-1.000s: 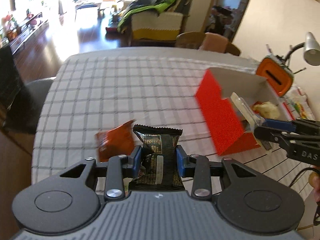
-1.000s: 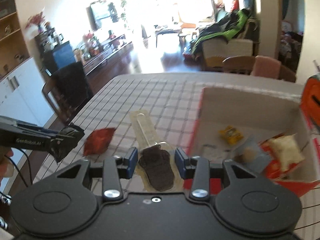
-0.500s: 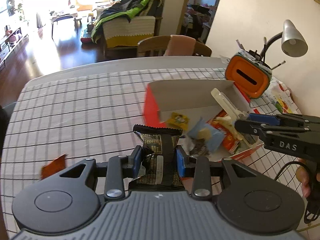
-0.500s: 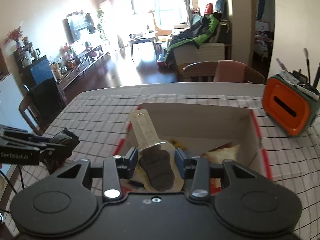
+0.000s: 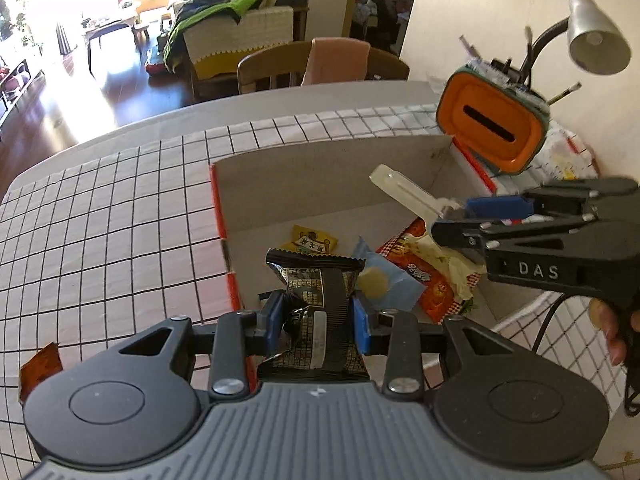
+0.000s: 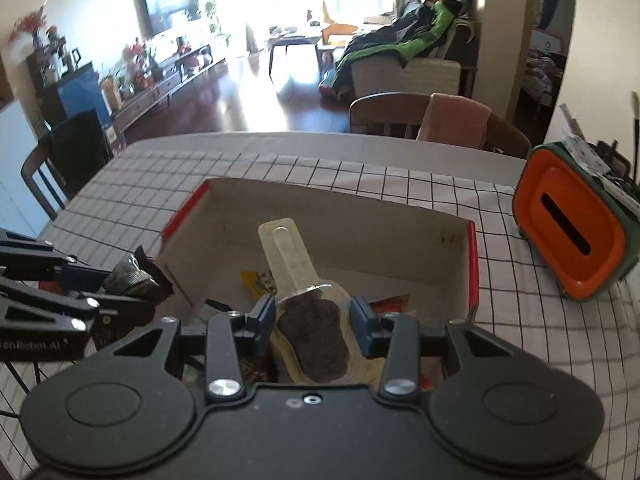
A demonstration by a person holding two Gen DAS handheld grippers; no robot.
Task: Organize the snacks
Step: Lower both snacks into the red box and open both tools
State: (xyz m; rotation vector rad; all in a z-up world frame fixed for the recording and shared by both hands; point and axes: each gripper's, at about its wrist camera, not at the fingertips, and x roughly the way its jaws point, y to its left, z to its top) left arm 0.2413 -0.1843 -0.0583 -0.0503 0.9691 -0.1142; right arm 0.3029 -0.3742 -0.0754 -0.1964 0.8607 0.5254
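My left gripper (image 5: pixel 317 322) is shut on a black snack packet (image 5: pixel 316 296) and holds it over the near left corner of the open red cardboard box (image 5: pixel 280 184). My right gripper (image 6: pixel 314 320) is shut on a clear packet with a dark biscuit inside (image 6: pixel 310 320), above the same box (image 6: pixel 360 236). In the left wrist view the right gripper (image 5: pixel 472 216) comes in from the right with its clear packet (image 5: pixel 404 190) sticking out over the box. In the right wrist view the left gripper (image 6: pixel 116 284) reaches in from the left. Several snacks lie in the box, among them a yellow packet (image 5: pixel 314 240).
An orange-red packet (image 5: pixel 40 364) lies on the checked tablecloth (image 5: pixel 100 232) at the left. An orange holder (image 5: pixel 494 128) (image 6: pixel 572 236) and a desk lamp (image 5: pixel 592 40) stand right of the box. Wooden chairs (image 6: pixel 420 120) stand behind the table's far edge.
Both grippers have moved right with their packets, from beside the box to over it. The orange-red packet has slid off to the left of the left wrist view.
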